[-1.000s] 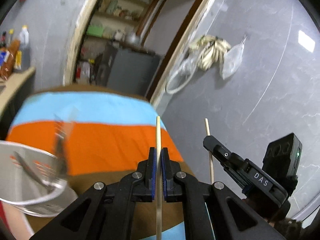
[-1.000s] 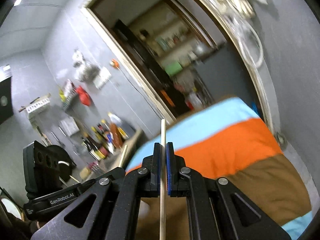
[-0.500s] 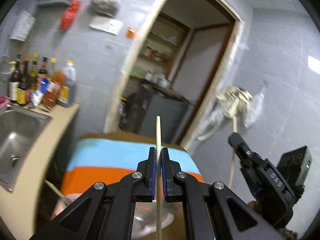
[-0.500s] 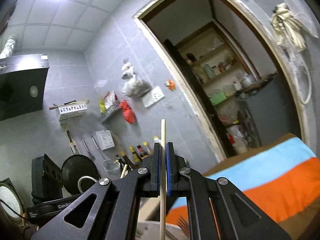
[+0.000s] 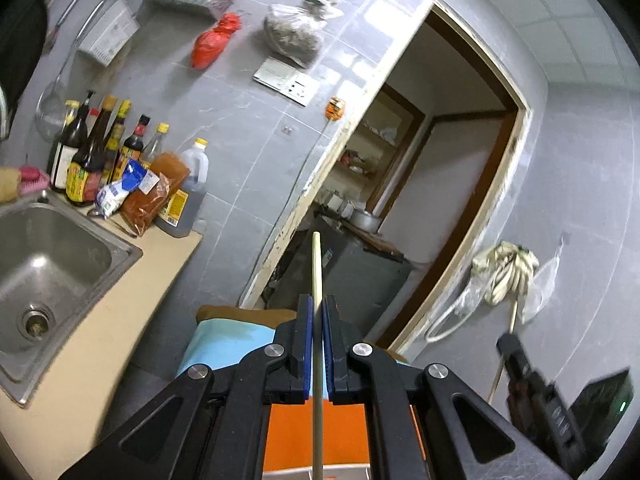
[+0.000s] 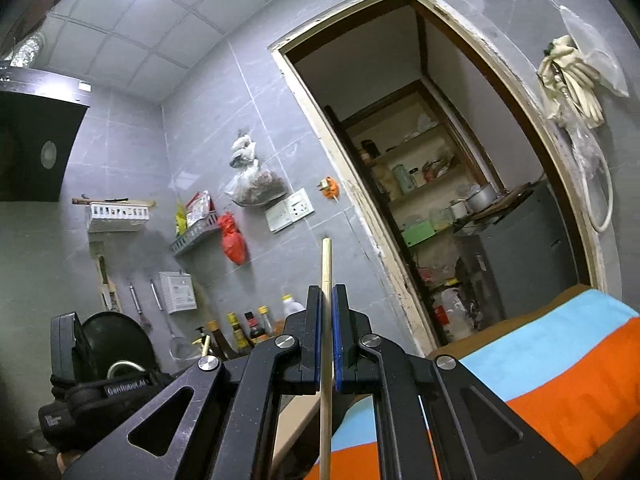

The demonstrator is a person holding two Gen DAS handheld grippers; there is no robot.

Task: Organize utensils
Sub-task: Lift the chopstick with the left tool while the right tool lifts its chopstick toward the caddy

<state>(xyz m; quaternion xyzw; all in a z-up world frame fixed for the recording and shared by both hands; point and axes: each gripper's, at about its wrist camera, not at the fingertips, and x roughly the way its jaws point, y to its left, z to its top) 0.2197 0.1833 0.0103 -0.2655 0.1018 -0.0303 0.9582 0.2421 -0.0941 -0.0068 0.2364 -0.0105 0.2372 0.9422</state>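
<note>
My left gripper (image 5: 317, 304) is shut on a pale wooden chopstick (image 5: 316, 264) that runs between its blue pads and sticks out toward the doorway. At the lower right of the left wrist view, the right gripper (image 5: 510, 344) carries a second chopstick (image 5: 505, 348). In the right wrist view my right gripper (image 6: 327, 294) is shut on that chopstick (image 6: 326, 260), which points up at the grey wall. The left gripper's body (image 6: 80, 384) shows at the lower left there, with its chopstick's tip (image 6: 205, 347) above it.
A steel sink (image 5: 44, 264) sits in the beige counter (image 5: 120, 320) at the left, with several sauce bottles (image 5: 100, 156) behind it. A striped blue, orange and brown cloth (image 6: 560, 368) covers the table below. An open doorway (image 6: 440, 200) leads to a pantry with a fridge (image 6: 528, 248).
Both grippers swung up and leftward from the striped cloth and the metal bowl toward the wall, sink and doorway. Each stays shut on its chopstick.
</note>
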